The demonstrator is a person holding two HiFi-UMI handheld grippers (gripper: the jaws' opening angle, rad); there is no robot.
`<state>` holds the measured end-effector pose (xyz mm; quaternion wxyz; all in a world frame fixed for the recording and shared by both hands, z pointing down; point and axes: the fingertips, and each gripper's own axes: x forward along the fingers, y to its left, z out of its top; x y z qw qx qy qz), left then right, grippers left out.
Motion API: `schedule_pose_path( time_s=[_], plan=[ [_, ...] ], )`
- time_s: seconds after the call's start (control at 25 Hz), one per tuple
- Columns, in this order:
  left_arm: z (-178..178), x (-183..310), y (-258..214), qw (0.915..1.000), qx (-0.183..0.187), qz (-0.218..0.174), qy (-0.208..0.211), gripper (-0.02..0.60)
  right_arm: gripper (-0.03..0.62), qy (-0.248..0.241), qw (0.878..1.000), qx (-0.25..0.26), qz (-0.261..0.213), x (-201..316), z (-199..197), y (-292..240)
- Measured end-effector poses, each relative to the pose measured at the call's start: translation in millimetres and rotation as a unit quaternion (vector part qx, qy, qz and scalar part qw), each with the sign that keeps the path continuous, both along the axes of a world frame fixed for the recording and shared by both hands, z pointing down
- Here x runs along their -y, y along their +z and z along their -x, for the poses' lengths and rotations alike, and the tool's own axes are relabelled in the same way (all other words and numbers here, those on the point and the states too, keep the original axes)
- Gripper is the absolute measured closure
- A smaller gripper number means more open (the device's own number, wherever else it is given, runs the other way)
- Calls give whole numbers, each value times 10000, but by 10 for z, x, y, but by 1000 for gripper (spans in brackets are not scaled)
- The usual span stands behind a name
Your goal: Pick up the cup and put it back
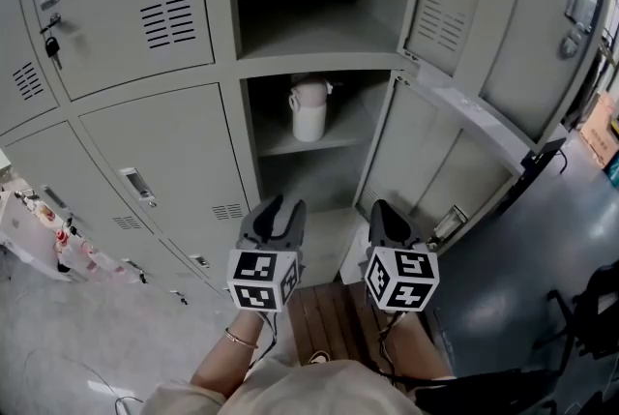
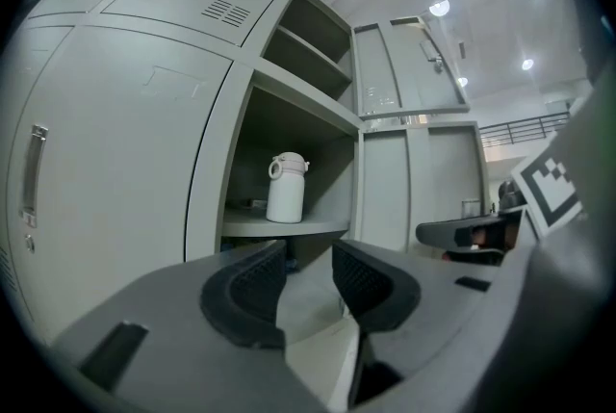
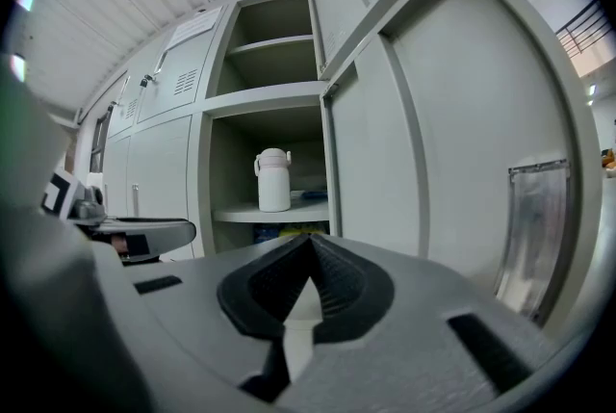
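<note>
White cup [image 1: 309,110] is standing upright on the open locker's shelf [image 1: 350,129], well ahead. Left gripper [image 1: 280,207] is hovering partly open and empty, likely readying the grab; right gripper [image 1: 385,213] is idling closed, empty.

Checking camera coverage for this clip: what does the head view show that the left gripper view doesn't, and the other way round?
Only the head view: the person's forearms, a bracelet and a slatted wooden surface below. Only the left gripper view: ceiling lights, and the jaws of the left gripper close up, apart, nothing between. Both: the white cup upright on a shelf in the open locker.
</note>
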<state>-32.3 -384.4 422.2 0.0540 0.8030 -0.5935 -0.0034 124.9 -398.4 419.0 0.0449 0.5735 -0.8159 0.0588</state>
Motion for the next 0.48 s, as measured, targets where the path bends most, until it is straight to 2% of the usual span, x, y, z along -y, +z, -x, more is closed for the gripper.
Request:
schedule_pose_path(
  time_s=[0.36,0.48],
  plan=[
    [-83,-35,-34,9995,208,45,218,334,602,-9,10000,75,-14,-18,4,-11],
    [-126,-26,-45,9994,164,27,307,279,602,30,10000,59,2,-1,-31,-6]
  ],
)
